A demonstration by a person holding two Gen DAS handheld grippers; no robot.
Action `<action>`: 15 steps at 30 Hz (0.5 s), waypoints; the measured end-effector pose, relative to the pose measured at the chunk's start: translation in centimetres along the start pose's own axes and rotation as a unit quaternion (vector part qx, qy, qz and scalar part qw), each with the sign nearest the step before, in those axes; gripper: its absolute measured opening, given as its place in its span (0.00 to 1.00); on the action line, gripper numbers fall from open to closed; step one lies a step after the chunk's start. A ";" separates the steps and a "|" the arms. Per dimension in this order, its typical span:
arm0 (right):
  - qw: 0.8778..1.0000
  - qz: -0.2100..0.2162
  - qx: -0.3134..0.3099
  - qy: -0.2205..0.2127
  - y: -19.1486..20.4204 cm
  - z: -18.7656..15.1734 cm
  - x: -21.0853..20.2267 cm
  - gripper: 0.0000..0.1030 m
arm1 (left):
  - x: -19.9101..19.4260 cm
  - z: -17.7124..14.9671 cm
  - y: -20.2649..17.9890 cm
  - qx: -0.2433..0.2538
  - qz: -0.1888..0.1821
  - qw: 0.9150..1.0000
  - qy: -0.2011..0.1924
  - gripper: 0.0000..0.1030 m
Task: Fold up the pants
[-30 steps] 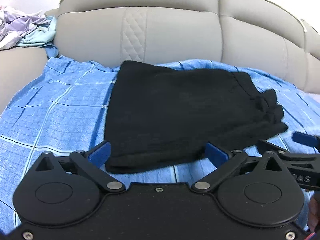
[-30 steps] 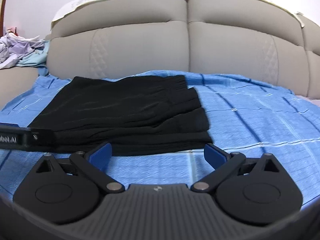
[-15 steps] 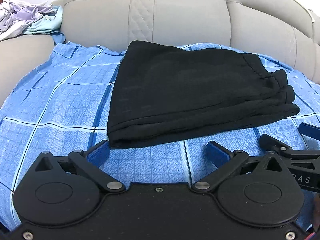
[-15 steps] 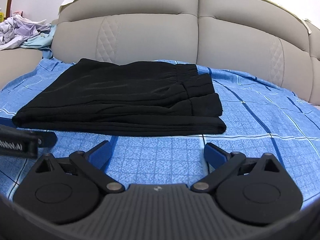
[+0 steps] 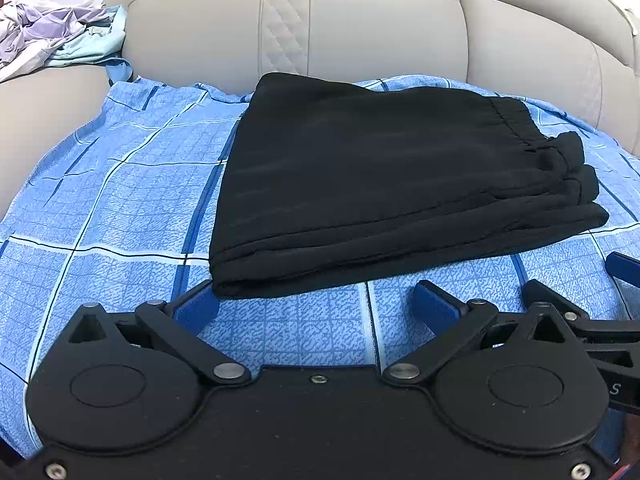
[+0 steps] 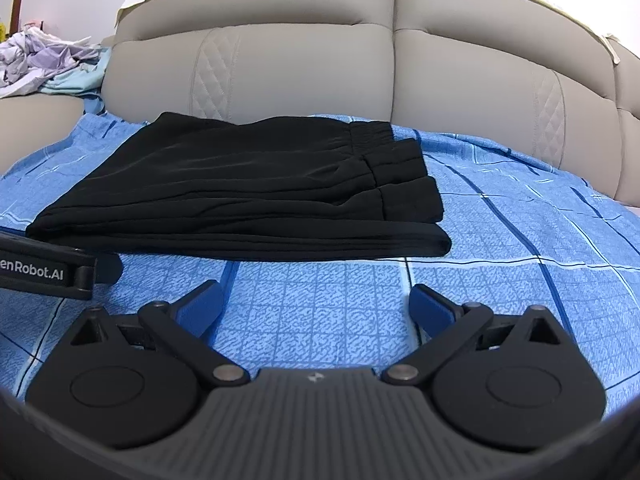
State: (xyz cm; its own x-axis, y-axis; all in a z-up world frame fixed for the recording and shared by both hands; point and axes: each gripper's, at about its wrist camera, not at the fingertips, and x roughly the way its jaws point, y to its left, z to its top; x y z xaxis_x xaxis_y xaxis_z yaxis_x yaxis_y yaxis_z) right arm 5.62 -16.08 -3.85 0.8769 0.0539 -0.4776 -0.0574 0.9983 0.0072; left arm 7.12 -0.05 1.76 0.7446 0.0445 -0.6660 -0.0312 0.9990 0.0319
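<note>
Right, so the black pants [image 5: 384,184] are lying folded up into a flat stack on the blue checked sheet [image 5: 120,208], w/ the elastic waistband [image 6: 370,136] on the right end & the fold edges stacked along the near side. Sheet is spread over a beige sofa [image 5: 360,28], padded backrest rising just behind the pants. Left gripper [image 5: 316,306] sits low over the sheet just in front of the stack, jaws spread wide, nothing between them; its left blue pad [image 5: 196,308] is right at the near-left corner of the pants, prob touching or a hair off, can't tell which. Right gripper [image 6: 316,304] is also splayed wide & empty, over bare sheet in front of the pants' near edge, clear gap to the fabric. In the right wrist view the left tool's black body w/ white lettering pokes in from the left side, next to the pants' left corner. In the left wrist view part of the right tool shows at the far right, a blue pad tip beside it. Pile of crumpled clothes [image 5: 56,36], lilac, white & pale teal, sits on the sofa arm at the far left, well apart from the pants
</note>
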 end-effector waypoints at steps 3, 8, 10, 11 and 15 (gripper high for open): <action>1.000 0.003 -0.002 0.006 0.0 0.1 0.0 1.00 | 0.0 0.0 0.0 0.000 0.000 1.000 0.001 1.00; 1.000 0.004 -0.002 0.007 0.0 0.0 0.0 1.00 | 0.1 0.0 0.1 0.000 -0.001 1.000 0.002 1.00; 1.000 0.004 -0.002 0.007 0.0 0.0 0.0 1.00 | 0.1 0.0 0.1 0.001 -0.002 1.000 0.002 1.00; 1.000 0.004 -0.002 0.008 0.0 0.0 0.0 1.00 | 0.1 0.0 0.1 0.001 -0.002 1.000 0.003 1.00; 1.000 0.005 -0.003 0.010 0.0 0.1 0.1 1.00 | 0.1 0.0 0.2 0.001 -0.003 1.000 0.004 1.00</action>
State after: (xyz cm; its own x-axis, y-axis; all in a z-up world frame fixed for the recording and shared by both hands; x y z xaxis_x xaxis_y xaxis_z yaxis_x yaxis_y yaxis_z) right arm 5.74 -16.09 -3.83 0.8665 0.0641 -0.4951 -0.0694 0.9976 0.0077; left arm 7.21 0.11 1.70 0.7393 0.0393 -0.6722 -0.0255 0.9992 0.0304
